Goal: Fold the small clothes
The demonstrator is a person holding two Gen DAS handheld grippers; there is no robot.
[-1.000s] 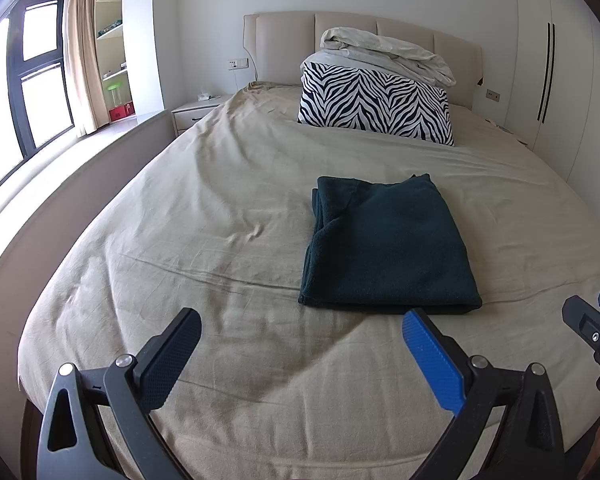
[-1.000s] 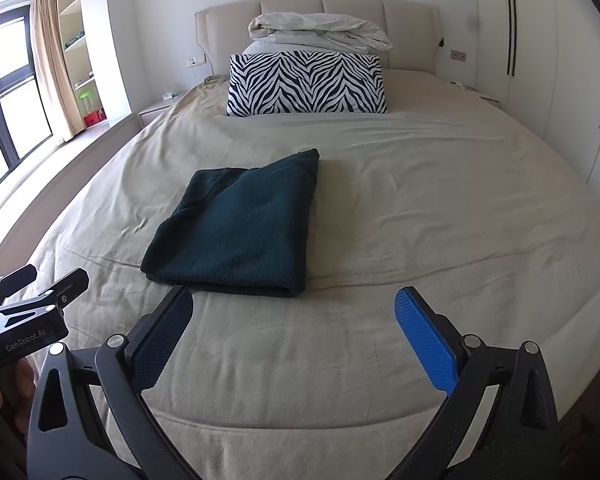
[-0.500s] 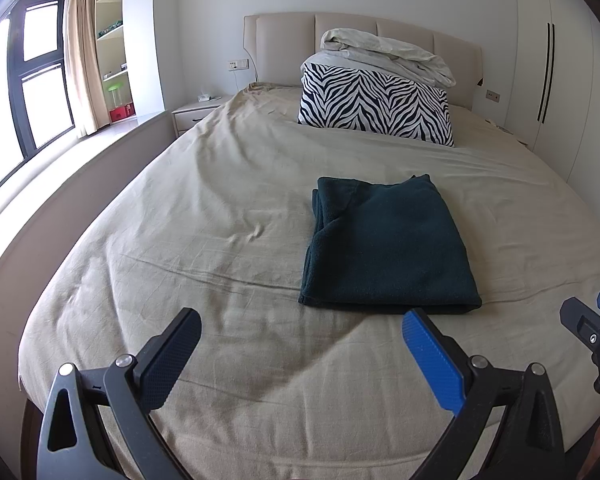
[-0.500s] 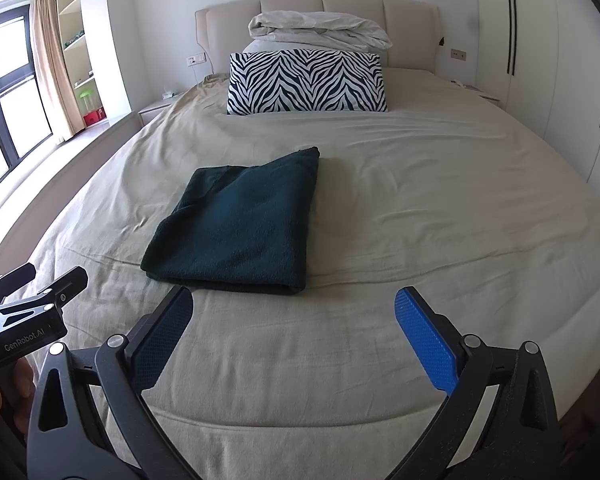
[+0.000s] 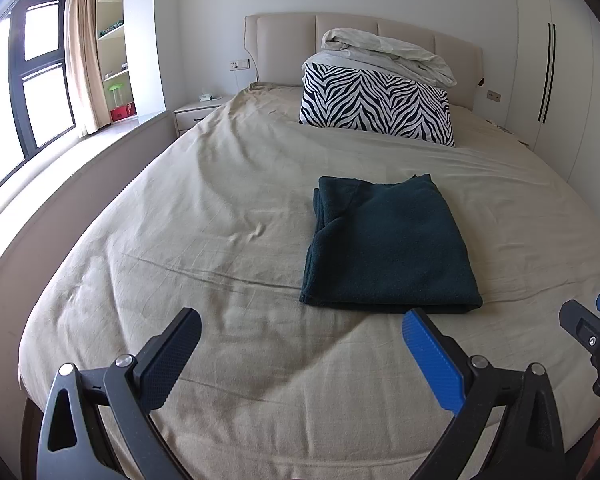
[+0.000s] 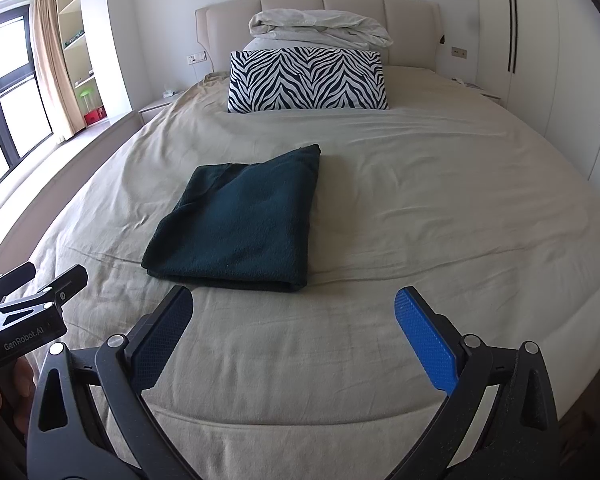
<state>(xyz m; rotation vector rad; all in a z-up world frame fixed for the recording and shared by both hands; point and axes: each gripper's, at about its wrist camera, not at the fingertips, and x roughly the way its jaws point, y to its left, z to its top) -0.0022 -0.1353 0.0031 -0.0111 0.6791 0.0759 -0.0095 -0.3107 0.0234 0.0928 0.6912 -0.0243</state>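
A dark teal garment lies folded into a flat rectangle on the beige bed sheet; it also shows in the right wrist view. My left gripper is open and empty, held above the sheet just short of the garment's near edge. My right gripper is open and empty, near the garment's near right corner. The right gripper shows at the right edge of the left wrist view, and the left gripper shows at the left of the right wrist view.
A zebra-print pillow with a bundled white duvet on top stands at the headboard. A nightstand and window are on the left, wardrobe doors on the right.
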